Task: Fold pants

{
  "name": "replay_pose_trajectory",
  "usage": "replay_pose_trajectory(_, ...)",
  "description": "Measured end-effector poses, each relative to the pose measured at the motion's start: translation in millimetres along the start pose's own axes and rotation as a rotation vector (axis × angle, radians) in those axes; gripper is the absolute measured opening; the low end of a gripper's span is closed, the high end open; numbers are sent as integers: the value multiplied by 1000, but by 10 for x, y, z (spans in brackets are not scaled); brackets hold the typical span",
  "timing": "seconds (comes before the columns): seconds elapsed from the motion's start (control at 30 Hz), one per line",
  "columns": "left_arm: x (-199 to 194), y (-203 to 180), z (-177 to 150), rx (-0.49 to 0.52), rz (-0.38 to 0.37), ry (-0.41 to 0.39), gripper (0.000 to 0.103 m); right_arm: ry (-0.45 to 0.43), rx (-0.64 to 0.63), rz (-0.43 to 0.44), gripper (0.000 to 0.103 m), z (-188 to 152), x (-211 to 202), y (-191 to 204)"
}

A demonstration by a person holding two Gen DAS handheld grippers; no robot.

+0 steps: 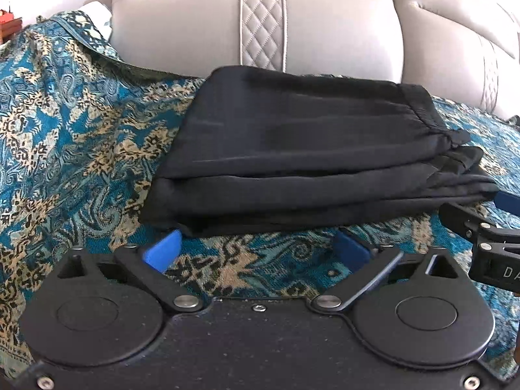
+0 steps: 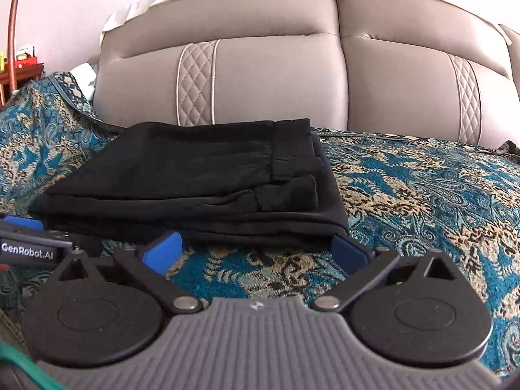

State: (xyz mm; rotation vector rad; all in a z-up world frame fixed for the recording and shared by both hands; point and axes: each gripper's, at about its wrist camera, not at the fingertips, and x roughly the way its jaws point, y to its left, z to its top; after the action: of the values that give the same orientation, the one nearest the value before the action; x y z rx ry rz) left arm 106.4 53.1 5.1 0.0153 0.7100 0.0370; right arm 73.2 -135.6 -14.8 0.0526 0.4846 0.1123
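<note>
The left gripper (image 1: 256,247) is held wide open, nothing in it, just short of the near edge of the pants (image 1: 312,149). They're stacked in a neat black bundle on the patterned bedspread (image 1: 65,123), below the headboard (image 2: 260,81). Looks soft, light, kinda slippery, so it's probably best pinched through all layers at the near edge. The right gripper (image 2: 256,248) is spread wide too, empty.
</note>
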Motion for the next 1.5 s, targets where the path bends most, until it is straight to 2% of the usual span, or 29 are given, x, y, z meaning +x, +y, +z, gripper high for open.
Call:
replay_pose_trajectory(0.17,52,5,8,2,-1,-25,103,1,-18,-25,103,-71,83,45)
replay_pose_trajectory(0.27,85,15,-6,0,-7,-54,103,3,-62,-34,103,-97,95,118)
replay_pose_trajectory(0.47,84,-9,-120,-3,7,-131,103,-6,-59,-43,103,-132,83,137)
replay_pose_trajectory(1.5,68,-1,-136,-10,3,-143,103,-8,-60,-41,103,-135,79,119)
